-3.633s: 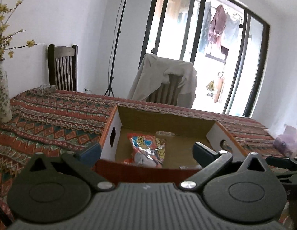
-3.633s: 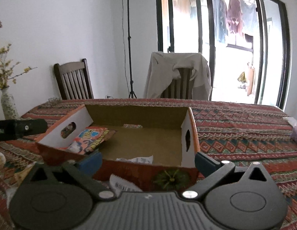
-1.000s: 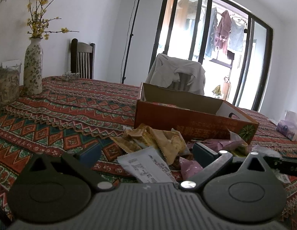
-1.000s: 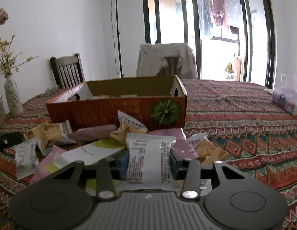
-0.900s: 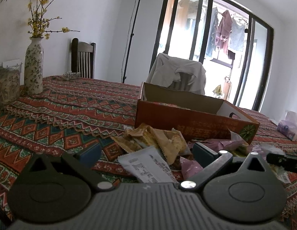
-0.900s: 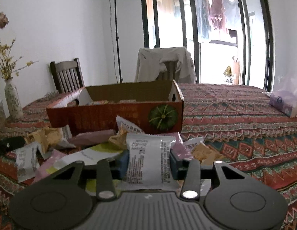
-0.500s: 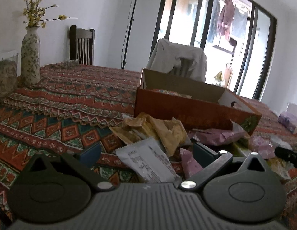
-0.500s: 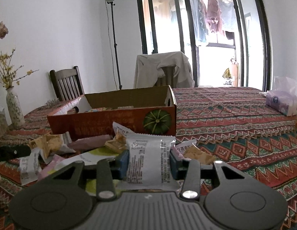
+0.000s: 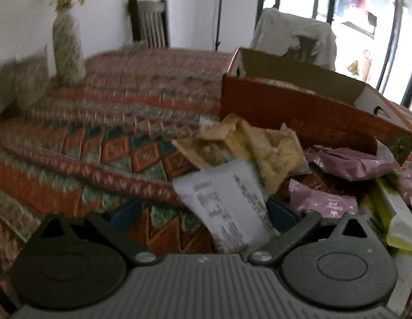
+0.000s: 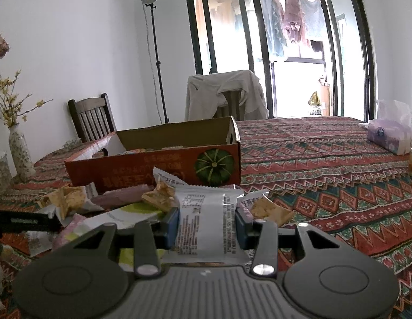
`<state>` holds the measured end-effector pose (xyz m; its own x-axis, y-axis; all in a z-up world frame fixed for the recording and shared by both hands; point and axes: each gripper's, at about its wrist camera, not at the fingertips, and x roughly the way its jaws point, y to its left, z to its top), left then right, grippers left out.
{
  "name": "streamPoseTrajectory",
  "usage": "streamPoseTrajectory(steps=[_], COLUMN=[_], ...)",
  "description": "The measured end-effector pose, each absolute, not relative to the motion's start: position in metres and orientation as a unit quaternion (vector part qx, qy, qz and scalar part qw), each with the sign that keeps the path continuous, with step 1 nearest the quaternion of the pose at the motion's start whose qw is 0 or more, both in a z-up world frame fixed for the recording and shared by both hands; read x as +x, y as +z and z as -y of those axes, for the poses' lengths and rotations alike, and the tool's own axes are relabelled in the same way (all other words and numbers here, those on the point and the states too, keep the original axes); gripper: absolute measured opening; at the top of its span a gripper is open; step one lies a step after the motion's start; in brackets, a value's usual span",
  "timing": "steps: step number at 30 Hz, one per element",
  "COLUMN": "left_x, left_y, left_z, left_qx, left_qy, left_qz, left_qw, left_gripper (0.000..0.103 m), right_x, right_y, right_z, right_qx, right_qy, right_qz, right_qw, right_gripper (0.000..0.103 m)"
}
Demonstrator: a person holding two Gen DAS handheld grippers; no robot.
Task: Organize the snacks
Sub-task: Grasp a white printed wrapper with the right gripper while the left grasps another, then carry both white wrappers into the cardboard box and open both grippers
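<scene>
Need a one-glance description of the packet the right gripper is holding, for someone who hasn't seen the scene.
Start at the orange cardboard box with the green pumpkin print on the patterned tablecloth. A heap of snack wrappers lies in front of it. The white foil packet with black small print is the one upright between the right gripper fingers; its neighbours lie loose and crumpled.

Printing shows on the orange box (image 10: 163, 170) front beside its pumpkin picture (image 10: 214, 165), and small black print on the white packet (image 10: 206, 223), but none of it is sharp enough to read.
</scene>
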<state>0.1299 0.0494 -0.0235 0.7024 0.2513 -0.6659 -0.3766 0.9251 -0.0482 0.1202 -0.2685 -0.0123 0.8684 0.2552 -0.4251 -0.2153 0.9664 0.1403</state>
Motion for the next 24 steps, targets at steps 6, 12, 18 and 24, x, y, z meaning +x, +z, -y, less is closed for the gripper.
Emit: streamPoseTrajectory(steps=[6,12,18,24], left_x=[0.113,0.1,0.088,0.087], left_y=[-0.017,-0.016,-0.006,0.012], left_z=[-0.043,-0.046,-0.053,-0.05], left_qx=[-0.084,-0.092,-0.097,-0.097], left_qy=[0.161,0.144,0.14,0.125], left_qz=[-0.332,-0.321,-0.297,-0.262], left_qw=[0.926,0.932,0.94,0.952], left_gripper=[0.046,0.043,0.043,0.043], right_x=[0.121,0.119,0.118,0.118], right_y=[-0.015,-0.015,-0.012,-0.007], right_z=[0.271,0.271,0.272,0.271], right_qx=[0.049,0.05,0.05,0.047], right_qy=[0.121,0.127,0.127,0.128], right_qz=[-0.229,-0.227,-0.22,-0.208], right_qw=[0.965,0.964,0.966,0.969], right_gripper=[0.042,0.042,0.042,0.042])
